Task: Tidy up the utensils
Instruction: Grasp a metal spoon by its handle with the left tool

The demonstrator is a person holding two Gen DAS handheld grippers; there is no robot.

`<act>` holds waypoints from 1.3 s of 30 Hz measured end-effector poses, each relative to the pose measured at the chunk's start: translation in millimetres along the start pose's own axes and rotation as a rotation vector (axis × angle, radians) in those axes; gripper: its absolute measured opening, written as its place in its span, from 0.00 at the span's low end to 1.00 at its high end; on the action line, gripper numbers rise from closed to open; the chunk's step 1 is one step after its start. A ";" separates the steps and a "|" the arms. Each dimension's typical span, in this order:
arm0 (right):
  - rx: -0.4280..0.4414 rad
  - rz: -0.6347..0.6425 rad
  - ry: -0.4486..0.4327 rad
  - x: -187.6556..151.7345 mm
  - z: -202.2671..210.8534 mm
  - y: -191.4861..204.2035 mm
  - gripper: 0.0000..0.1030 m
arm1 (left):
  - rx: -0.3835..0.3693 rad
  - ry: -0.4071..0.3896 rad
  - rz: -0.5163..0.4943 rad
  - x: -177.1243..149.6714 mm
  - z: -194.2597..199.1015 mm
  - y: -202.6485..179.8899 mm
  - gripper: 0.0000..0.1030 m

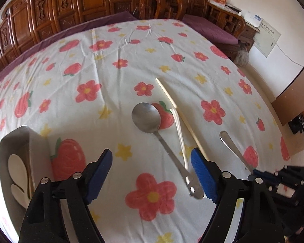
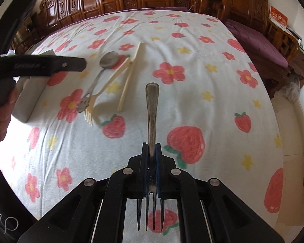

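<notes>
Left wrist view: the left gripper (image 1: 152, 174) hangs with jaws spread and empty over the flowered cloth (image 1: 111, 60). A steel spoon (image 1: 160, 139) lies just ahead, its handle running toward the right blue pad (image 1: 202, 174) (the bowl points away), beside a pale fork (image 1: 179, 135) and chopstick (image 1: 178, 113). Right wrist view: the right gripper (image 2: 152, 151) is clamped on a metal fork (image 2: 152, 117), handle pointing forward, with a grey tray (image 2: 28, 103) at the cloth's left edge.

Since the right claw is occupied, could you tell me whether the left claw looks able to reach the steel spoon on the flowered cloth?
Probably yes: the left claw is open above the steel spoon, with only a cream plastic fork lying beside its handle.
</notes>
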State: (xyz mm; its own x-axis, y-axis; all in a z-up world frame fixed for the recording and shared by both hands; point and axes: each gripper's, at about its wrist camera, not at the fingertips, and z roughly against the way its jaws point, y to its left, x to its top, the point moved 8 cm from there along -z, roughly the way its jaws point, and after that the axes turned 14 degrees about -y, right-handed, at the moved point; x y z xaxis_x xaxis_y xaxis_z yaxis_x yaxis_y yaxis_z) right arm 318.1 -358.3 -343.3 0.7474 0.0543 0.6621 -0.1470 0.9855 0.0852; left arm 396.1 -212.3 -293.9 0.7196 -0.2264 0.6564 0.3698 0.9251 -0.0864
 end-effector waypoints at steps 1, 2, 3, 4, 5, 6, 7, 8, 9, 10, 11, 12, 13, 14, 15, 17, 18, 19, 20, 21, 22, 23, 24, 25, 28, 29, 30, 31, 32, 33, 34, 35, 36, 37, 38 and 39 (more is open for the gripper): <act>0.003 -0.007 -0.002 -0.3 -0.9 -0.7 0.08 | 0.000 0.019 0.014 1.8 -6.8 -1.4 0.73; 0.004 -0.011 -0.003 -0.5 -1.6 -0.9 0.08 | 0.004 0.028 0.017 2.6 -10.5 -2.3 0.71; 0.003 -0.015 -0.004 -0.8 -2.6 -1.3 0.08 | 0.007 0.036 0.021 3.9 -14.6 -3.1 0.70; 0.002 -0.016 -0.004 -0.7 -3.5 -1.6 0.08 | 0.013 0.042 0.021 5.6 -18.7 -3.5 0.70; 0.001 -0.017 -0.004 -1.1 -4.4 -2.0 0.08 | 0.020 0.050 0.022 6.4 -22.3 -3.4 0.68; 0.001 -0.018 -0.004 -1.4 -5.1 -2.5 0.08 | 0.027 0.059 0.023 6.6 -25.1 -2.5 0.66; 0.000 -0.021 -0.002 -2.1 -6.1 -3.2 0.08 | 0.035 0.074 0.026 6.3 -29.2 -1.7 0.64; 0.002 -0.025 -0.001 -2.9 -6.8 -3.8 0.08 | 0.037 0.088 0.036 5.6 -33.0 -0.7 0.62; 0.003 -0.028 0.001 -3.4 -7.3 -3.9 0.08 | 0.036 0.103 0.049 4.5 -36.7 0.2 0.59; 0.006 -0.032 0.004 -4.4 -8.1 -4.1 0.08 | 0.037 0.115 0.058 4.3 -40.3 1.2 0.57; 0.007 -0.034 0.005 -5.2 -8.7 -4.0 0.08 | 0.042 0.129 0.070 2.8 -43.1 2.4 0.52; 0.007 -0.034 0.005 -5.8 -8.6 -3.9 0.08 | 0.045 0.139 0.078 1.9 -45.2 2.5 0.48; 0.009 -0.038 0.003 -5.8 -8.5 -3.8 0.08 | 0.044 0.148 0.083 1.1 -47.2 1.5 0.47; 0.012 -0.043 0.002 -5.5 -8.7 -3.9 0.08 | 0.044 0.155 0.086 0.2 -48.4 0.4 0.46; 0.015 -0.048 0.001 -5.4 -8.7 -3.6 0.08 | 0.044 0.159 0.089 0.1 -49.3 -0.1 0.44; 0.017 -0.046 -0.001 -5.5 -9.0 -2.6 0.08 | 0.036 0.177 0.113 -2.0 -52.3 -1.0 0.44; 0.017 -0.045 -0.002 -5.6 -9.3 -2.1 0.08 | 0.034 0.184 0.123 -2.8 -53.4 -1.0 0.42; 0.015 -0.046 -0.005 -5.9 -9.0 -2.1 0.08 | 0.038 0.196 0.133 -5.0 -55.1 -0.9 0.41; 0.012 -0.049 -0.009 -6.0 -8.7 -2.4 0.08 | 0.047 0.193 0.127 -4.3 -55.9 -1.4 0.39; 0.012 -0.052 -0.010 -6.3 -8.7 -2.6 0.08 | 0.055 0.197 0.118 -4.6 -56.4 -1.9 0.37; 0.012 -0.054 -0.011 -6.5 -8.5 -2.5 0.08 | 0.065 0.197 0.105 -4.7 -56.4 -3.0 0.36; 0.012 -0.055 -0.012 -6.5 -8.4 -2.7 0.08 | 0.074 0.198 0.095 -4.6 -56.8 -3.6 0.34; 0.012 -0.057 -0.012 -6.4 -8.2 -2.9 0.08 | 0.080 0.198 0.088 -4.2 -57.4 -4.7 0.28; 0.014 -0.059 -0.014 -6.2 -7.8 -2.9 0.08 | 0.093 0.197 0.074 -4.1 -57.6 -4.8 0.25; 0.020 -0.068 -0.017 -5.9 -6.8 -3.7 0.08 | 0.099 0.206 0.070 -3.9 -59.0 -4.9 0.06; 0.021 -0.071 -0.019 -5.6 -6.4 -3.9 0.08 | 0.098 0.207 0.073 -4.3 -58.9 -3.7 0.06; 0.021 -0.070 -0.021 -5.0 -5.8 -3.7 0.08 | 0.096 0.205 0.069 -4.5 -58.9 -3.5 0.05; 0.021 -0.069 -0.023 -4.7 -5.2 -3.1 0.08 | 0.095 0.205 0.062 -5.0 -58.5 -3.2 0.05; 0.020 -0.068 -0.024 -4.3 -4.5 -2.7 0.08 | 0.092 0.206 0.060 -5.6 -57.9 -2.6 0.05; 0.020 -0.067 -0.026 -4.0 -3.8 -2.4 0.08 | 0.088 0.206 0.059 -6.6 -56.9 -1.8 0.05; 0.019 -0.066 -0.027 -3.9 -3.1 -2.2 0.08 | 0.088 0.207 0.057 -7.6 -55.8 -0.3 0.05; 0.019 -0.066 -0.028 -3.8 -2.6 -2.3 0.08 | 0.087 0.203 0.058 -8.4 -54.1 1.7 0.05; 0.020 -0.065 -0.028 -3.2 -1.9 -2.0 0.08 | 0.084 0.200 0.058 -8.8 -52.2 3.1 0.05; 0.020 -0.064 -0.030 -1.8 -1.3 -1.8 0.08 | 0.086 0.195 0.053 -8.7 -49.8 4.5 0.05; 0.020 -0.064 -0.032 -0.2 -0.4 -1.6 0.08 | 0.086 0.190 0.052 -8.7 -47.0 6.2 0.05; 0.021 -0.065 -0.036 2.1 1.4 -0.7 0.08 | 0.084 0.186 0.052 -8.9 -44.1 7.7 0.05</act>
State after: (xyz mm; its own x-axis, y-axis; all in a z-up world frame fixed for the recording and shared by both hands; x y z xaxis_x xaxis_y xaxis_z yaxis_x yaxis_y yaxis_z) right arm 319.0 -359.1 -340.9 0.7323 -0.0157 0.6808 -0.1126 0.9832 0.1438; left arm 418.4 -216.6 -333.4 0.8353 -0.2229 0.5026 0.2848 0.9573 -0.0488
